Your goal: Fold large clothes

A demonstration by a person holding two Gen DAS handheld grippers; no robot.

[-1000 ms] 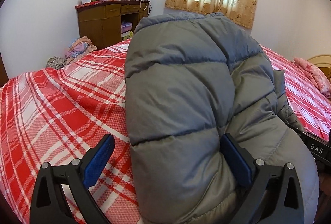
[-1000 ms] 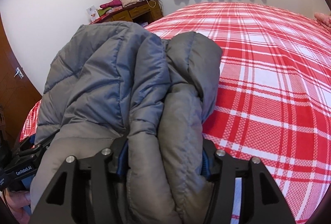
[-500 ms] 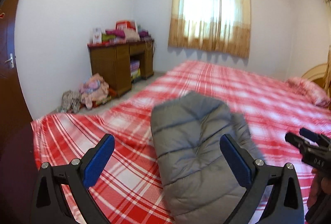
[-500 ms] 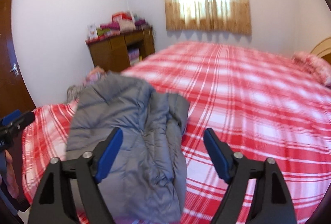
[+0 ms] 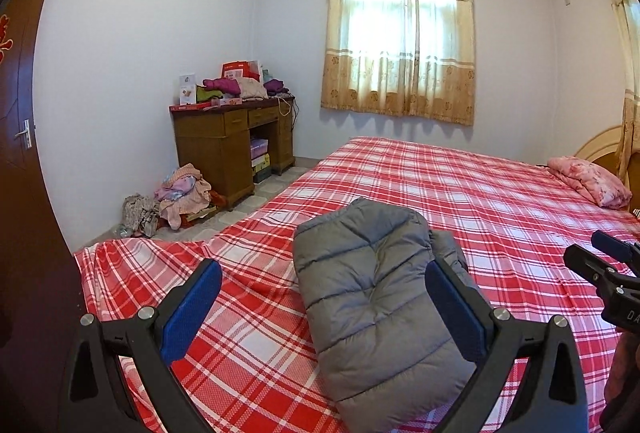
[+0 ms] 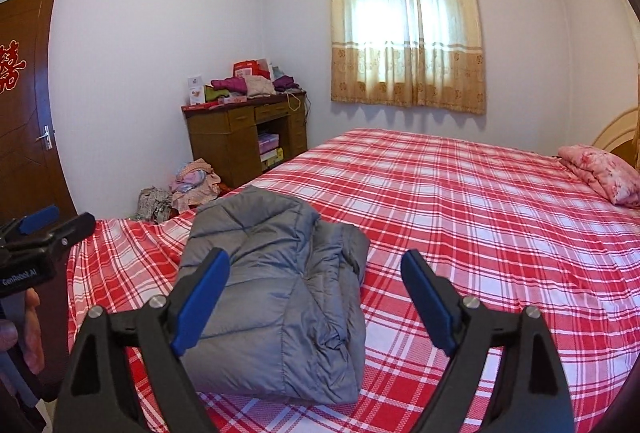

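the grey padded jacket [image 5: 372, 309] lies on the red checked bed [image 5: 500, 201], near the corner of the bed that is closest to us, as one thick rectangular bundle. from how it lies, we judge the folding as nearly finished or finished: we see no sleeve and no hood spread out, and the quilted back panel is on top. on the side toward the middle of the bed some looser layers come out under the top panel, seen best in the right wrist view [image 6: 344, 273], so a small tidy-up of this edge may be left.

our left gripper [image 5: 324, 309] has its jaws wide, and nothing is pressed between them; the jacket is only seen behind them, on the bed. our right gripper [image 6: 316, 301] is opening its jaws, already wide, and also holds nothing.

the long axis of the bundle runs from the near edge of the bed away toward the far wall with the curtained window [image 5: 400, 45], slightly slanted. which end is the collar we cannot tell
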